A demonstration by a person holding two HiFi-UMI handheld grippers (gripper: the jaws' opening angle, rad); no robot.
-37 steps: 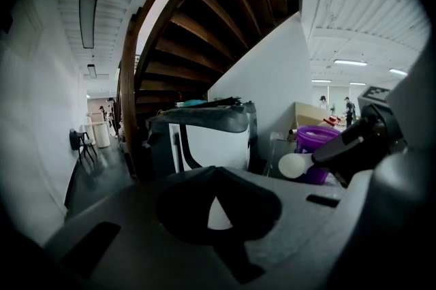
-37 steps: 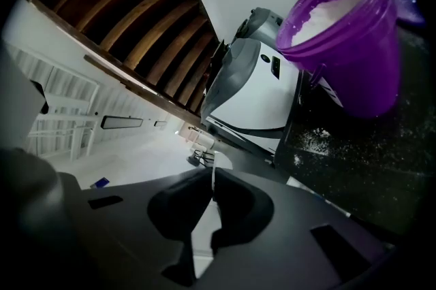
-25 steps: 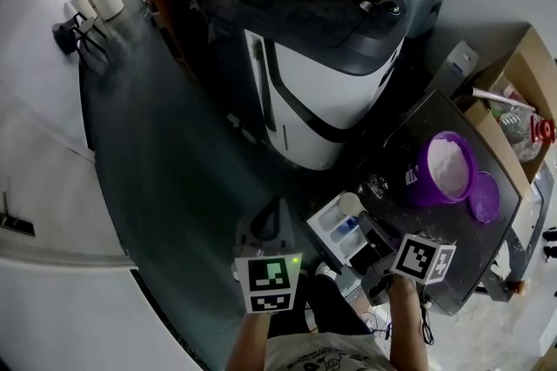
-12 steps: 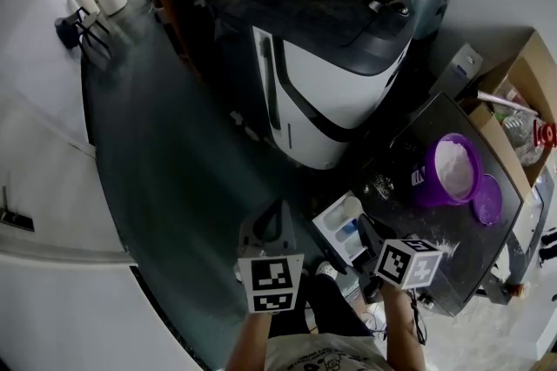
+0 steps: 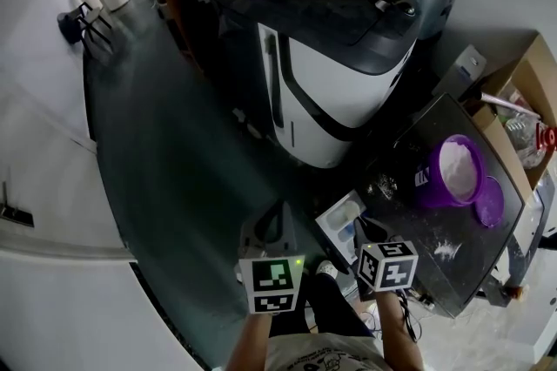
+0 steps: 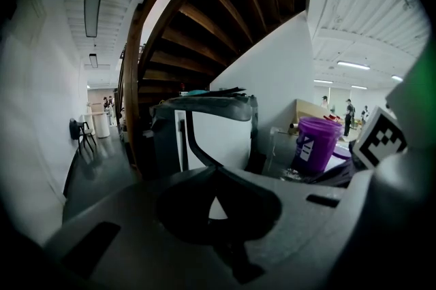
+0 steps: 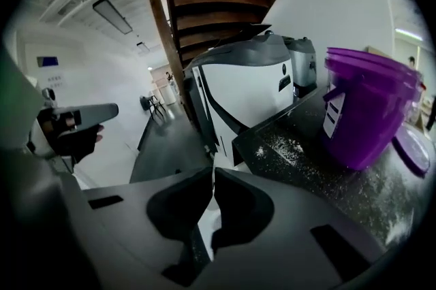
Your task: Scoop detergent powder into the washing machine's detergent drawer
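Note:
The white detergent drawer point(image 5: 339, 221) sticks out at the near left corner of the black table point(image 5: 418, 230). A purple bucket point(image 5: 457, 171) point(image 6: 317, 143) point(image 7: 368, 108) of white powder stands on that table, with its purple lid point(image 5: 487, 204) beside it. My right gripper point(image 5: 365, 227) point(image 7: 212, 173) hangs over the drawer's right side, jaws shut with nothing between them. To the drawer's left, over the dark floor, my left gripper point(image 5: 274, 211) point(image 6: 216, 169) is also shut and holds nothing. No scoop shows in any view.
The black-and-white washing machine point(image 5: 339, 73) point(image 6: 218, 132) point(image 7: 252, 94) stands behind the drawer. Spilled powder point(image 5: 446, 249) dots the tabletop. A cardboard box point(image 5: 522, 91) sits at the far right, and a wooden staircase rises behind the machine.
My right gripper has drawn back leftward from the table's near edge to above the drawer. The left gripper has stayed where it was.

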